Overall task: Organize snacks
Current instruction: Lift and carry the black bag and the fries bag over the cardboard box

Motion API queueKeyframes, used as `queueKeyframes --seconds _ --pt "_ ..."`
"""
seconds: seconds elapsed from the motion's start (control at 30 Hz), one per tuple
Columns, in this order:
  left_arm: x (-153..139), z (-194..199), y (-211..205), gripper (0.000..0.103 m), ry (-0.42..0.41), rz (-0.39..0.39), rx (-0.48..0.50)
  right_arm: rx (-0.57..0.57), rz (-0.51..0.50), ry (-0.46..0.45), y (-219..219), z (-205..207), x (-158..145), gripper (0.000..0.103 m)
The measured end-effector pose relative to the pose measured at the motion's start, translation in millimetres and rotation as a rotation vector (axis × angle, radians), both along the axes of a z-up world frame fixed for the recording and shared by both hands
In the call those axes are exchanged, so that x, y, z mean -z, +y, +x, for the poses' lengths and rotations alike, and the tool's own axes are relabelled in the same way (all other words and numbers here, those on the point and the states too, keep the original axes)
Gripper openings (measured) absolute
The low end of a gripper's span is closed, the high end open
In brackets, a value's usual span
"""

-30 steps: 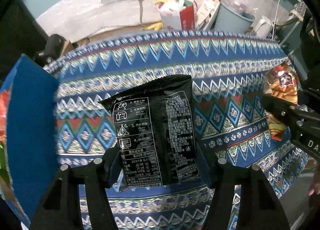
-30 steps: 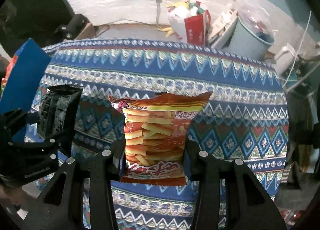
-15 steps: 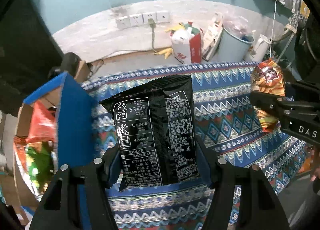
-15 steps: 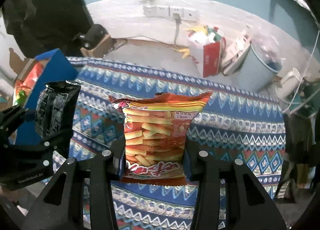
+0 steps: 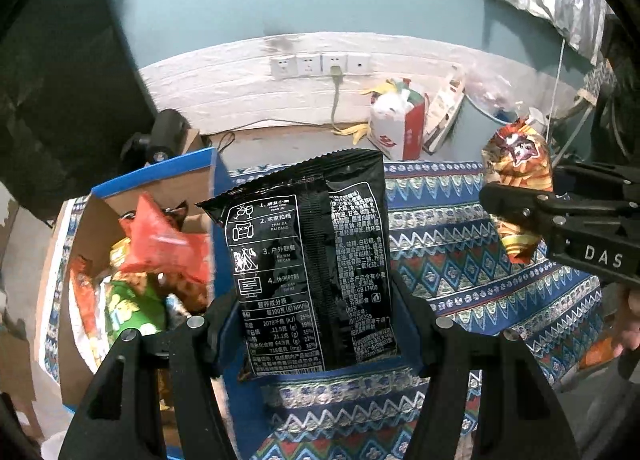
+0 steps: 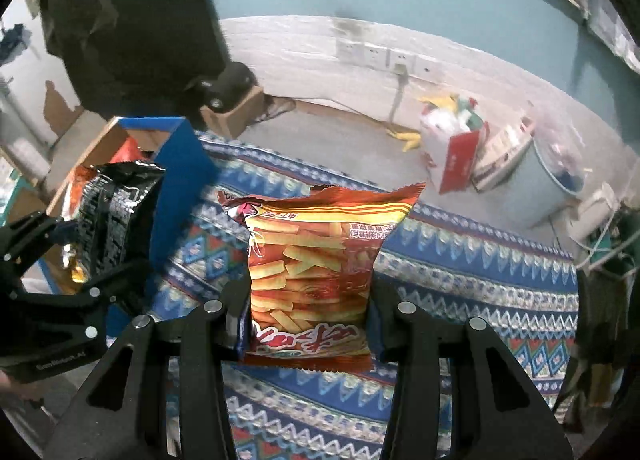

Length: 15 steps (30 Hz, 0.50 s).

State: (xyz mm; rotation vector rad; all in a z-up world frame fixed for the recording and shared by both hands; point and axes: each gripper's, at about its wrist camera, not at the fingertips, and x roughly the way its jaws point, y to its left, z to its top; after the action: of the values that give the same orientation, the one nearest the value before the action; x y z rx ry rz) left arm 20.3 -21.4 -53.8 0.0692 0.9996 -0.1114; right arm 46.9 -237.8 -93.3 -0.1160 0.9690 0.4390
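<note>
My left gripper [image 5: 316, 324] is shut on a black snack bag [image 5: 312, 252] and holds it upright above the patterned tablecloth [image 5: 460, 260], just right of a blue-edged cardboard box [image 5: 156, 180] with several snack packs [image 5: 160, 236] in it. My right gripper [image 6: 308, 320] is shut on an orange fries snack bag [image 6: 316, 260], held upright over the cloth [image 6: 460, 260]. The left gripper with the black bag shows at the left of the right wrist view [image 6: 108, 220]. The right gripper with the orange bag shows at the right of the left wrist view [image 5: 516, 180].
The box [image 6: 180, 156] stands at the table's left end. Beyond the table, on the floor by the wall, are a red-and-white bag [image 5: 400, 124], a pale blue bin [image 6: 548, 180], wall sockets [image 5: 320, 64] and a small black device on a carton [image 6: 228, 92].
Both grippers have risen and swung left with their bags. The box and its snacks have come into the left wrist view, and more wall shows behind the table.
</note>
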Motion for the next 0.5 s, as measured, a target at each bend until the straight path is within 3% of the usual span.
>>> queueKeyframes --seconds 0.5 --pt "-12 -9 86 0.066 -0.049 -0.041 -0.127 -0.090 0.066 0.018 83 21 -14 0.043"
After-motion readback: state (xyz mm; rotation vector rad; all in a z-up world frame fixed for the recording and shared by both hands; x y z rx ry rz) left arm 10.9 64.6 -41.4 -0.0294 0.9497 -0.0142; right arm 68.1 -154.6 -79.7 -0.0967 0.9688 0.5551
